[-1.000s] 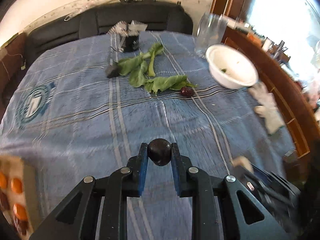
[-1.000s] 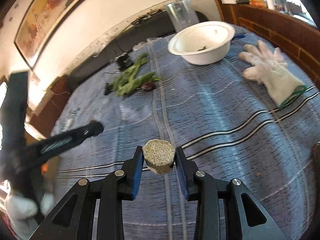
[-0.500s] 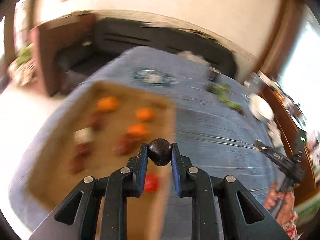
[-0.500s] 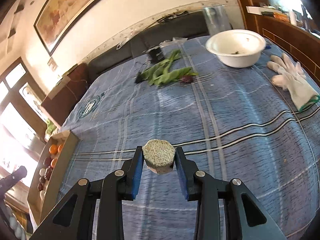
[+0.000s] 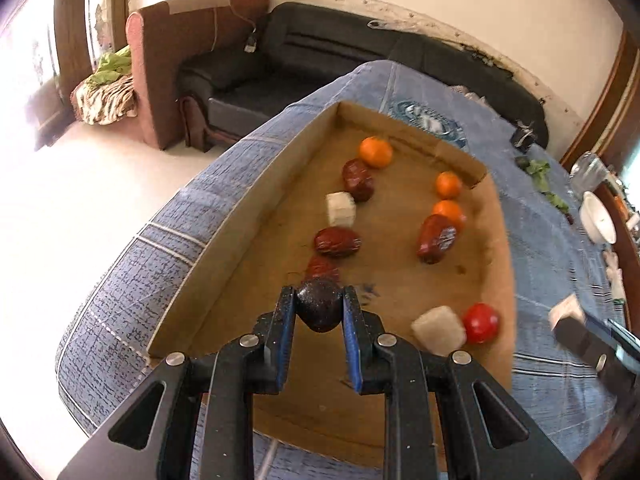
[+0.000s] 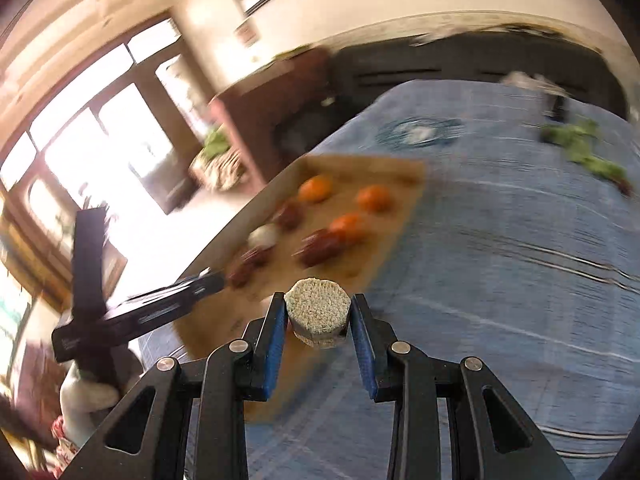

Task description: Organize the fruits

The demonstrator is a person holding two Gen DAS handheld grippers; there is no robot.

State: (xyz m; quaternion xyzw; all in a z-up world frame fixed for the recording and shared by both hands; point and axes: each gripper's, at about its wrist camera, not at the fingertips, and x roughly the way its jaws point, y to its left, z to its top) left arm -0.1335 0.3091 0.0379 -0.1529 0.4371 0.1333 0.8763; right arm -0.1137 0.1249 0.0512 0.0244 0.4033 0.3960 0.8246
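The left gripper pinches a dark, round, plum-like fruit between its blue pads, poised above the near end of the shallow brown cardboard tray, probably for release beside the dark red dates that line the tray's left side. The right gripper clamps a pale, grainy, disc-shaped cake, held just outside the tray's near right edge, apparently waiting its turn.

The left wrist view looks forward and down along the left hand-held gripper, close above the shallow brown cardboard tray directly ahead of it. The right wrist view looks along the right hand-held gripper from farther back, blurred, with the same tray ahead-left; both share the blue-clothed bench
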